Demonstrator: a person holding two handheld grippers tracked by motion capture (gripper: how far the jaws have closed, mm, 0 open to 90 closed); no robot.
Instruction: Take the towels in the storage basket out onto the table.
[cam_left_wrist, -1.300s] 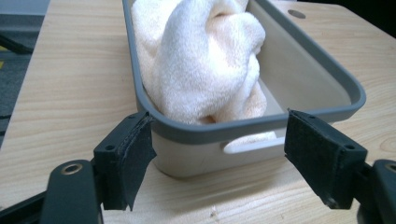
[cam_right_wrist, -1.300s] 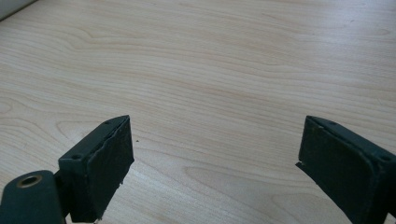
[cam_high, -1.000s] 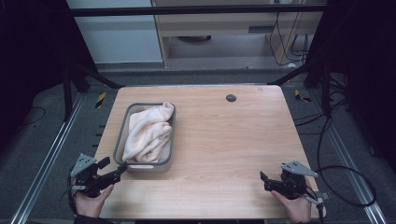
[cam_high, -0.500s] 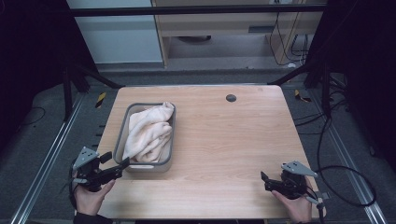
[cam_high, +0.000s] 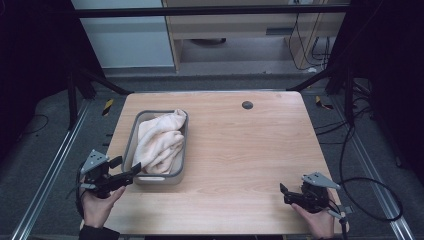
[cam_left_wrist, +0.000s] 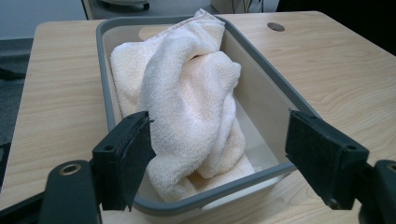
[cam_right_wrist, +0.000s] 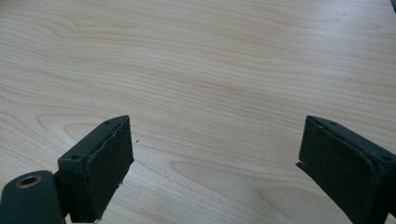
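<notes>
High view: I take the grey tray (cam_high: 129, 145) as my landmark; it sits on the left half of the wooden table (cam_high: 250, 150), and the cream towel (cam_high: 160, 142) lies crumpled inside it, one fold draped toward the far rim. My left gripper (cam_high: 134, 172) is at the tray's near left corner, jaws wide apart and empty; in the left gripper view the towel (cam_left_wrist: 187, 102) sits between and beyond the pads, untouched. My right gripper (cam_high: 284, 192) rests well to the right of the tray near the table's front edge, jaws likewise wide and holding nothing. I judge the approach to the towel is in hand. The next move calls for advancing over the near rim, descending onto the bunched cloth, then closing.
</notes>
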